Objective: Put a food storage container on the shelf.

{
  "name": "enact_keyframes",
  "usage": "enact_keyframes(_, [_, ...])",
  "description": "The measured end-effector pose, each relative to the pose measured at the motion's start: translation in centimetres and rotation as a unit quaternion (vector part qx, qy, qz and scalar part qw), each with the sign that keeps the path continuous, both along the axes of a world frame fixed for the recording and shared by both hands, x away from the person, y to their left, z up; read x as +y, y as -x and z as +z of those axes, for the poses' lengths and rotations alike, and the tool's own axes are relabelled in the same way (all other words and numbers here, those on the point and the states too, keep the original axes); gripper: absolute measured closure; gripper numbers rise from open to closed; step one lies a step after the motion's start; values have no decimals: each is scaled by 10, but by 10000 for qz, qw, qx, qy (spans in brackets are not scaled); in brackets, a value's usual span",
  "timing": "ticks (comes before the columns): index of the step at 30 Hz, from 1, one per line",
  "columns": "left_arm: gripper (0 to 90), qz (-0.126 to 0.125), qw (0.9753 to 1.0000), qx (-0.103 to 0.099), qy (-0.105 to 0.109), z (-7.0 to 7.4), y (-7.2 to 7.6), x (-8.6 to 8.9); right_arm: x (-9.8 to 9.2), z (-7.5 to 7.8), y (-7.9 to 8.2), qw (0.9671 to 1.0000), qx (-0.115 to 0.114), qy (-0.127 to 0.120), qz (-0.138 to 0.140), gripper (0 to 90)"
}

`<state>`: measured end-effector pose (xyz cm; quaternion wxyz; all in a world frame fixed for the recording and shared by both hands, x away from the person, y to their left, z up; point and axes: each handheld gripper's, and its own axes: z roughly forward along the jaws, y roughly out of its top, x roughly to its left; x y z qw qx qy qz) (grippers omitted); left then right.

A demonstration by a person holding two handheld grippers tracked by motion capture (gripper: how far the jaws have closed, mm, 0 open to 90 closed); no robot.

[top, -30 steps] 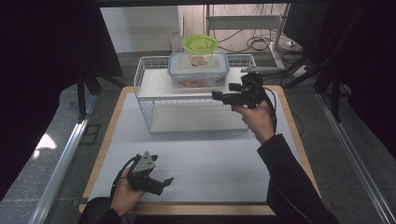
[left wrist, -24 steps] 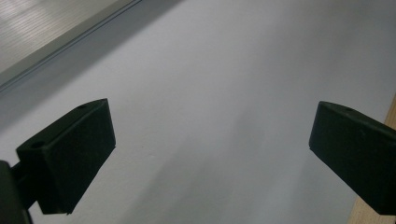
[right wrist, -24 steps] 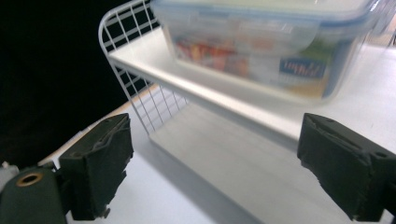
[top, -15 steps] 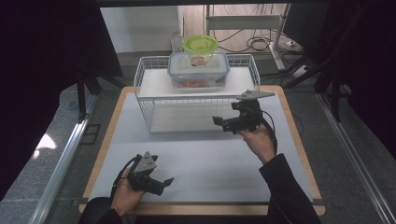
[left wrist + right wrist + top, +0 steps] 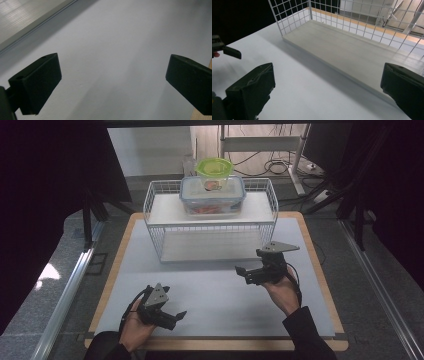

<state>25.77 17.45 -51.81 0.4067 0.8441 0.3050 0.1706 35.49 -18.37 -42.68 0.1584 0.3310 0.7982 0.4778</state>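
Both tools, the right tool (image 5: pixel 246 272) and the left tool (image 5: pixel 176 316), sit with jaws spread and empty above the pale grey surface (image 5: pixel 215 295), leaving the 2 stacked lidded plastic containers (image 5: pixel 213 190) atop the white wire shelf rack (image 5: pixel 160 235).

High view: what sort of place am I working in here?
Probably a lab or test bench: a matted table with a white wire rack, dark curtains at the sides, and cables on the floor behind.
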Motion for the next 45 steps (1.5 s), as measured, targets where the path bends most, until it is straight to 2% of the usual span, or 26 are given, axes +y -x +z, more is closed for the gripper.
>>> enact_keyframes(6, [2,-6,10000,-2,17,0,0,0,-6,-12,13,10000,8,41,-55,0])
enact_keyframes(15, [2,-17,10000,15,6,-1,0,0,-20,-36,34,9993,114,240,-245,0])
enact_keyframes(26, [3,-32,10000,31,-21,-1,0,-1,-33,-54,54,9983,136,410,-400,0])
enact_keyframes(34, [5,-65,10000,3,-46,-2,0,-2,-42,-69,62,9967,327,594,-438,0])
enact_keyframes(42, [6,-85,9999,-1,-67,-3,0,-3,-48,-82,66,9924,689,890,-507,0])
enact_keyframes(45, [6,-88,9999,3,-77,-3,0,-3,-47,-85,65,9913,754,950,-514,0])
